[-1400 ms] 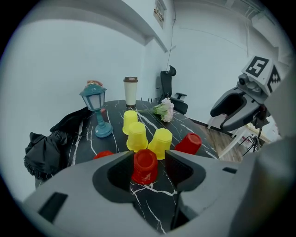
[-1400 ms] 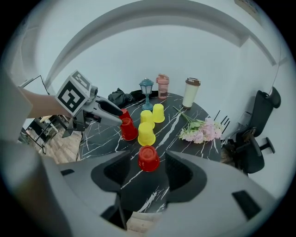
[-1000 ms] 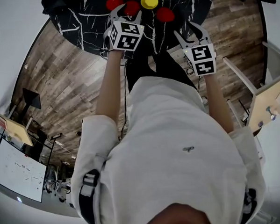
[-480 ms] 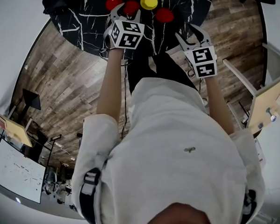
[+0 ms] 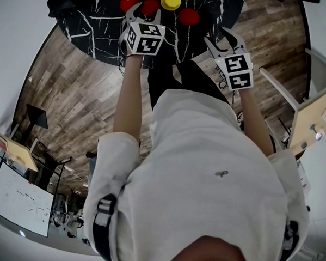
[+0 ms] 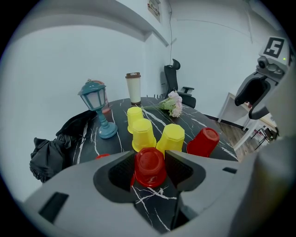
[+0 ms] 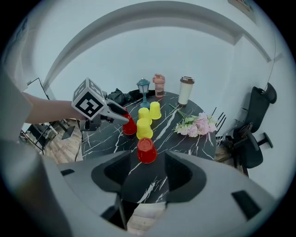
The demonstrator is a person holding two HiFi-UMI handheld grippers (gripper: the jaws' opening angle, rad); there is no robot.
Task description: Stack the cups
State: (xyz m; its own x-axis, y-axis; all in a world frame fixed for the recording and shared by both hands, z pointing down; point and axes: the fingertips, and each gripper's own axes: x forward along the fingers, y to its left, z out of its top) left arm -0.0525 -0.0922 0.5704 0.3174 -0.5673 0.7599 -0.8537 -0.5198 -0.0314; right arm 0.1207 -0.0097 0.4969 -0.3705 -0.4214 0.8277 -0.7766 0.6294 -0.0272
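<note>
Right tool [image 7: 147, 157] wide open and empty above the near desk [image 7: 148, 185] edge, upside-down red cup [image 7: 146, 150] standing just beyond, left tool [image 6: 150, 156] closed on a second red cup [image 6: 149, 169], also upside-down, three yellow cups [image 6: 142, 135] behind, bare desk right toward flowers [image 7: 199, 125]

White-veined black table [image 5: 92, 27] on a brown plank floor [image 5: 79, 99]. Plain white walls [image 6: 69, 55]. Black office chair [image 6: 178, 88] beyond; whiteboard [image 5: 19, 203] aside.

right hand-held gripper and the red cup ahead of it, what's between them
Only bare black marble tabletop between the right hand-held gripper and the red cup, seen in the right gripper view.
</note>
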